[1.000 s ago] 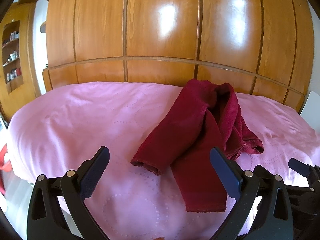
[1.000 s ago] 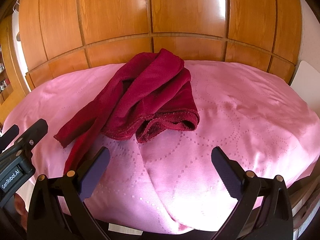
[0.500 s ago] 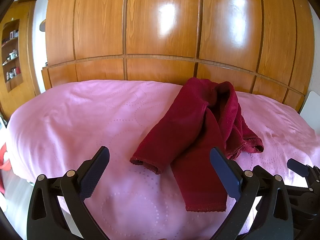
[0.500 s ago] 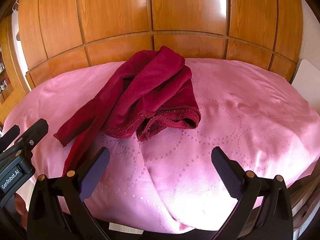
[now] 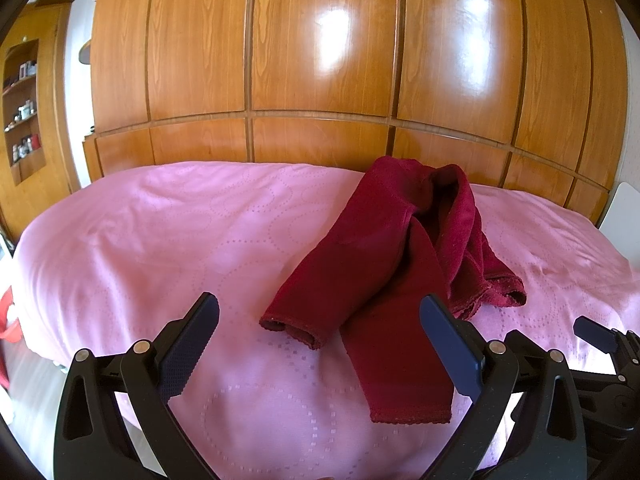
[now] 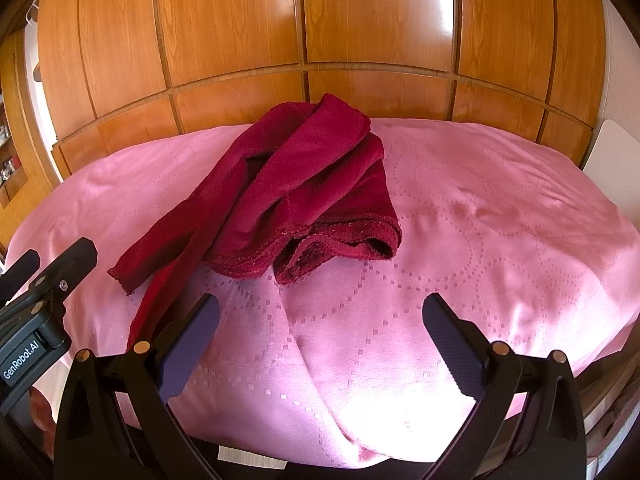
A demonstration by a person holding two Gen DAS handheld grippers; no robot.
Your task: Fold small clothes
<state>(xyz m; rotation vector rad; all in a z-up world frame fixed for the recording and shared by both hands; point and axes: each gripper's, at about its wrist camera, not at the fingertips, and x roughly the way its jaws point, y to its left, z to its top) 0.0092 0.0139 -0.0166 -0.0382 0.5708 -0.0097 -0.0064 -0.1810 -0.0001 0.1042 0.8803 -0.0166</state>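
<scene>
A small dark red velvety garment [image 5: 404,256] lies crumpled on the pink bedspread [image 5: 160,240], its two legs trailing toward me. My left gripper [image 5: 320,340] hovers open just short of the leg cuffs, holding nothing. In the right wrist view the same garment [image 6: 304,192] sits in a bunched heap at centre left, its hem edges rolled. My right gripper [image 6: 320,340] is open above bare bedspread [image 6: 480,240], a short way in front of the heap. The left gripper's body [image 6: 36,320] shows at that view's left edge.
A glossy wooden wardrobe wall [image 5: 320,60] rises behind the bed. Wooden shelves [image 5: 22,112] with small items stand at far left. A white panel [image 6: 612,160] sits at the bed's right side. The other gripper's tip [image 5: 596,332] shows low right.
Both views have shifted slightly; the garment sits a touch lower and nearer in the frames. The garment itself has not moved and both grippers stay open.
</scene>
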